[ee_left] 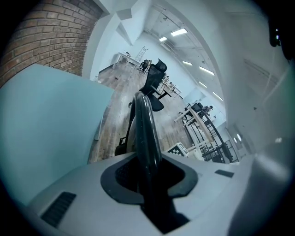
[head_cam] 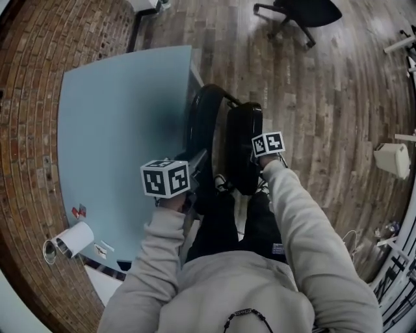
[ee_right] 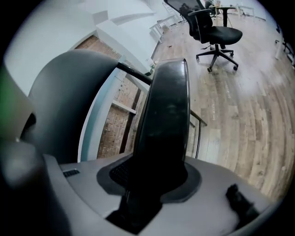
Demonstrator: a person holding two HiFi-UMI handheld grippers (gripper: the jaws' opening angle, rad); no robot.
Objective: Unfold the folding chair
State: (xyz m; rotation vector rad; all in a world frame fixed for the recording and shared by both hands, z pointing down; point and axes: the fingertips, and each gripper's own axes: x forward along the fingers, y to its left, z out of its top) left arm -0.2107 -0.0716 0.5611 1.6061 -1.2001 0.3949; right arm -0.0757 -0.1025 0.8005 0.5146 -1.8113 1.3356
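Two tongs, both clenched on one black folding chair [head_cam: 207,114]. Left tongs [ee_left: 148,182] grasp its thin panel [ee_left: 145,124]; right tongs [ee_right: 154,182] grasp its thicker pad [ee_right: 168,115]. Chair stands on wooden floor [head_cam: 325,97], just beside pale blue desk [head_cam: 117,130], panels slightly parted.

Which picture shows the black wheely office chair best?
The right gripper view: the office chair stands whole there, seat, back and wheeled legs. The head view cuts it off at the top edge. The left gripper view shows it small and far away.
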